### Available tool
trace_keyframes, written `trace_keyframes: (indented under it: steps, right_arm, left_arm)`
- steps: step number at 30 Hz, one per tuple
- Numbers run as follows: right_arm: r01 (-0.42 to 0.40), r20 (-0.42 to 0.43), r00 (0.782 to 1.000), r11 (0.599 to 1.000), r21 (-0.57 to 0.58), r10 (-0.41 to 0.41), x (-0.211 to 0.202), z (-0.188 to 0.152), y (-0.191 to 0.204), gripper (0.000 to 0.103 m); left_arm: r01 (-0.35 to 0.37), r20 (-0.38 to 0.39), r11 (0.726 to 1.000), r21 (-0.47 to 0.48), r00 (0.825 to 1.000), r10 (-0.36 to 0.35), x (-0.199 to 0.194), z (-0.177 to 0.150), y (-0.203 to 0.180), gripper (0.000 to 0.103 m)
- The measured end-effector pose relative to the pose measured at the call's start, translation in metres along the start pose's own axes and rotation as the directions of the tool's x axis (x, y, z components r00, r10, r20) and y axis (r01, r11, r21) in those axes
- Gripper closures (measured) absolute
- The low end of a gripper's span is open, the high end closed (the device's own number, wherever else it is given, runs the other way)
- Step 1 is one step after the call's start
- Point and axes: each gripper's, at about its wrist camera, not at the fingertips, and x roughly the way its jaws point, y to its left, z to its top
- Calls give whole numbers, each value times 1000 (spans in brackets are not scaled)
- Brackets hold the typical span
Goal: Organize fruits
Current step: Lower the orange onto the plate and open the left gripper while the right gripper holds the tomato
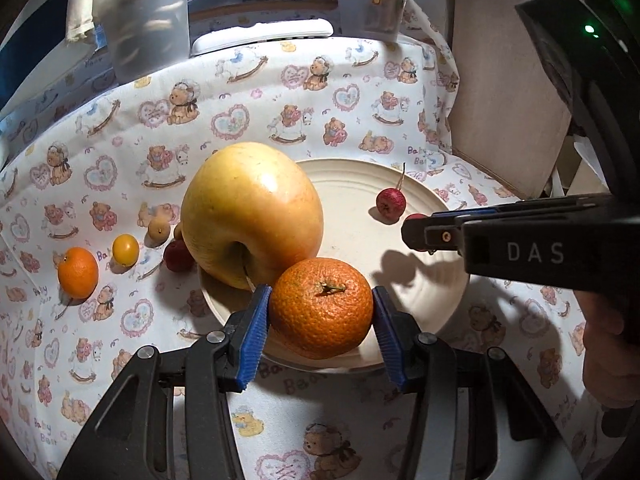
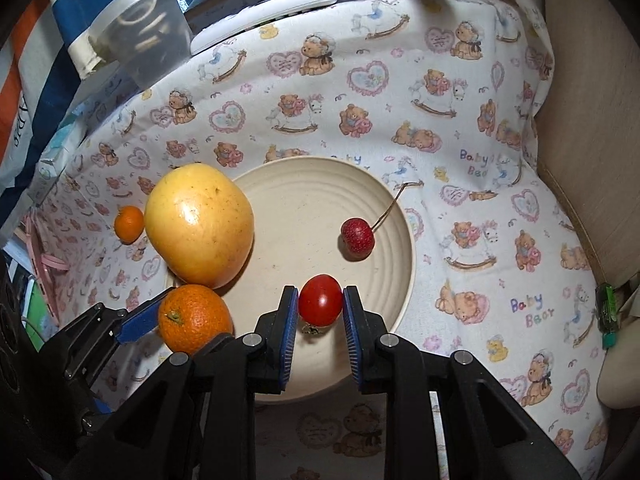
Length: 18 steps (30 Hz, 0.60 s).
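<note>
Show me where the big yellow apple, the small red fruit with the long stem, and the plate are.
big yellow apple (image 1: 256, 208), left wrist view, upper skin.
small red fruit (image 2: 357, 236), right wrist view, body.
plate (image 2: 404, 216), right wrist view, right rim.

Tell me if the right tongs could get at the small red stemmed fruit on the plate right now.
Probably not yet. The right tongs are shut on a red cherry tomato, so they are occupied. The path itself looks free: bare plate lies between them and the stemmed fruit.

one apple (image 1: 252, 216), two tangerines (image 1: 321, 309), one plate (image 1: 420, 280)
</note>
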Motion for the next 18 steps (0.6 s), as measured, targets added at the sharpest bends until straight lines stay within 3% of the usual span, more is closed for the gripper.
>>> trace_keyframes:
  steps: [10,13,18]
  right_arm:
    - [4,-13,1000,1000,11,-4,5,0,-3,79]
    - [7,-13,1000,1000,17,-7,7,1,-5,79]
    - [-10,11,1000,1000,16,10,2,0,-5,80]
  left_arm:
    - [-23,32,999,43,999,21,-4,-3,-5,49]
    - [-10,37,999,43,999,8,-6,-4,-6,41]
    - [-45,84,996,71,996,39,-18,-5,-11,18]
